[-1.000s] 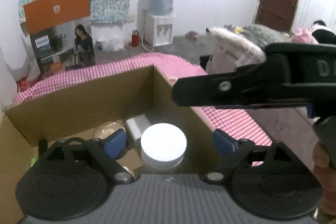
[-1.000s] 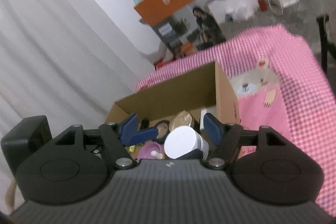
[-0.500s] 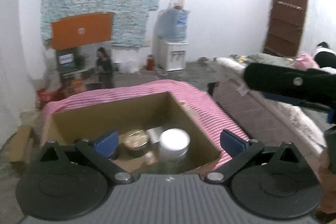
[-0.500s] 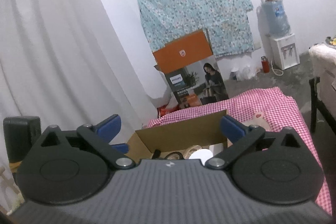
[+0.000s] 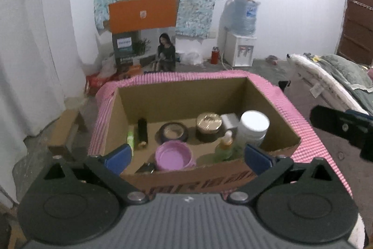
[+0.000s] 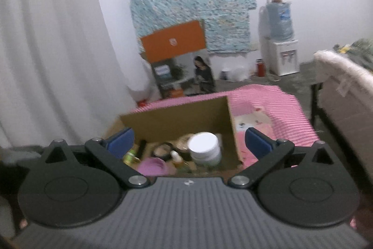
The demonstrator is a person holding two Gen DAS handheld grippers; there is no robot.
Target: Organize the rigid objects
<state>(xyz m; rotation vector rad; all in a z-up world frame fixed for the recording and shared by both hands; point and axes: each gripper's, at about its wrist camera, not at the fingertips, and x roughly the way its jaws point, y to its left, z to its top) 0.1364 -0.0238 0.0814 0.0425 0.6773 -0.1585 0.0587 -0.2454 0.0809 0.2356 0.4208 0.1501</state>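
A pink checked cloth (image 5: 305, 132) covers the table, and on it stands an open cardboard box (image 5: 177, 102) that takes up the middle of both views. Every rigid item in sight already lies inside the box: a white-lidded jar (image 5: 254, 124) at the right wall, a gold-lidded jar (image 5: 209, 121) just left of it, a purple lid or shallow dish (image 5: 173, 157) near the front wall, an open dark compact (image 5: 173, 132) behind that, a small pump bottle (image 5: 225, 146) just in front of the white jar, and a black tube (image 5: 142, 132) lying along the left wall with its long axis running front to back, a green tube (image 5: 130, 138) beside it. The left gripper (image 5: 186, 156) hovers above the near wall with its jaws wide apart and nothing between them; the right gripper (image 6: 188, 144) is also spread wide and empty, set back from the box and further to the box's right side, its view blurred. The contents lie forward of and below both tools, so any further pick would call for a downward reach over the near wall; the left gripper looks nearer and more squarely centred. From this, the sorting seems largely done.
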